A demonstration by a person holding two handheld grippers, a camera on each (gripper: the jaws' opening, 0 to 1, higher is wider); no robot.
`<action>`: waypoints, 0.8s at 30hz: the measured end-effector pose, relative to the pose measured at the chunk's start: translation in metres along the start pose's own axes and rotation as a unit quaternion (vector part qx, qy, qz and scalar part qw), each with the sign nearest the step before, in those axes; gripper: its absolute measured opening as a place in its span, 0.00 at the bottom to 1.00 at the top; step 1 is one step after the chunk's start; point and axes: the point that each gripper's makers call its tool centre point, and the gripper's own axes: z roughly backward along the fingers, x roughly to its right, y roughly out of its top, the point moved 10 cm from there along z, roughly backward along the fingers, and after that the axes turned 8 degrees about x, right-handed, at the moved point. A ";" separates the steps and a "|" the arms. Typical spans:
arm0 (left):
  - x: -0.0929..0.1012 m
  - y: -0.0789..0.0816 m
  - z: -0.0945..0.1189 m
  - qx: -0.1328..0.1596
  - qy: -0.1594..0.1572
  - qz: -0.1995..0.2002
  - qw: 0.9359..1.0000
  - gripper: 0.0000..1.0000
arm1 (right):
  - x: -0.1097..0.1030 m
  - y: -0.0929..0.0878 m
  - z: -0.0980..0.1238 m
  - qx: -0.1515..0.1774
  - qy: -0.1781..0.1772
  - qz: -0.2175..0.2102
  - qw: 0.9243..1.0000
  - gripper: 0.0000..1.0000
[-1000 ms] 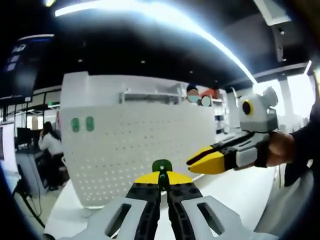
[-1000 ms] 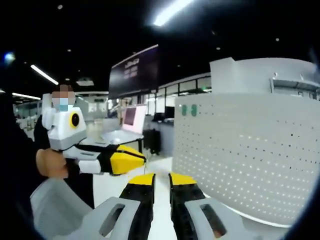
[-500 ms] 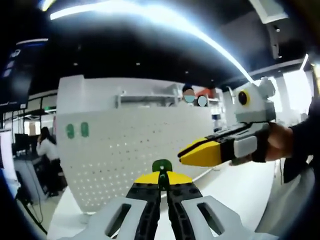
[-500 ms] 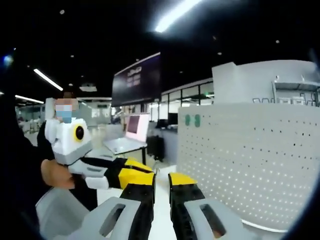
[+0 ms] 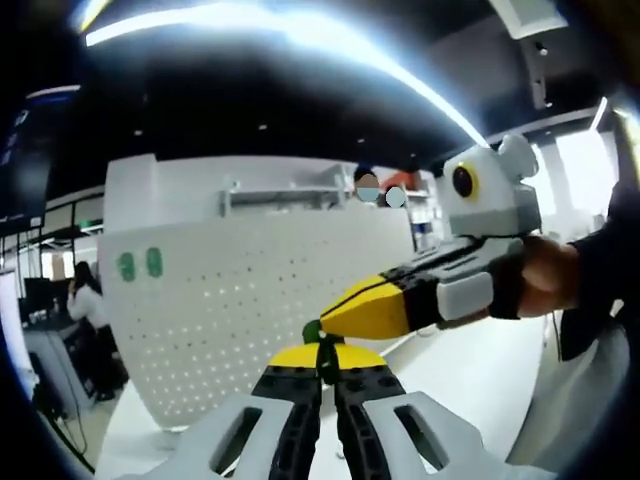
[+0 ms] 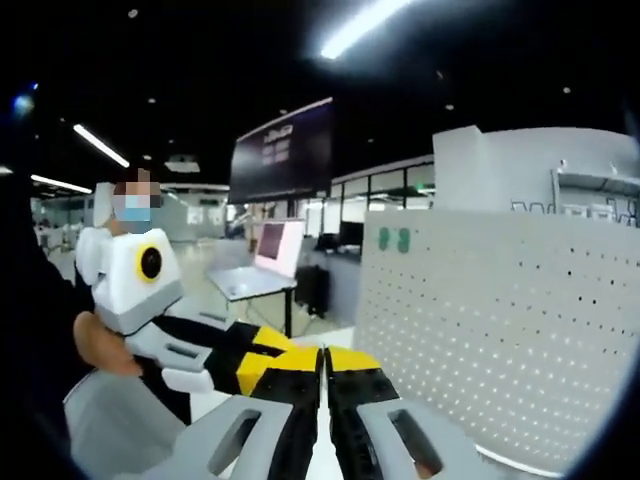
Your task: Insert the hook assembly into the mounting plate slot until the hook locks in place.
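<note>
Left gripper view shows the left claw (image 5: 320, 365) clamped on a small green hook (image 5: 313, 331), with the right claw (image 5: 345, 312), jaws together, crossing just above it. No insertion is made yet, I judge: the white perforated mounting plate (image 5: 230, 300) stands upright beyond both claws. Below lies a white table (image 5: 470, 375); behind is a dim office with ceiling strip lights (image 5: 300, 25).

Green hook (image 5: 313, 333) upright, pinched in left tongs; white perforated mounting plate (image 5: 250, 310) upright behind.
</note>
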 end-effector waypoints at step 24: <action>-0.016 -0.002 0.003 -0.015 0.030 0.028 0.999 0.03 | 0.012 -0.004 0.019 -0.011 -0.037 0.004 0.999 0.05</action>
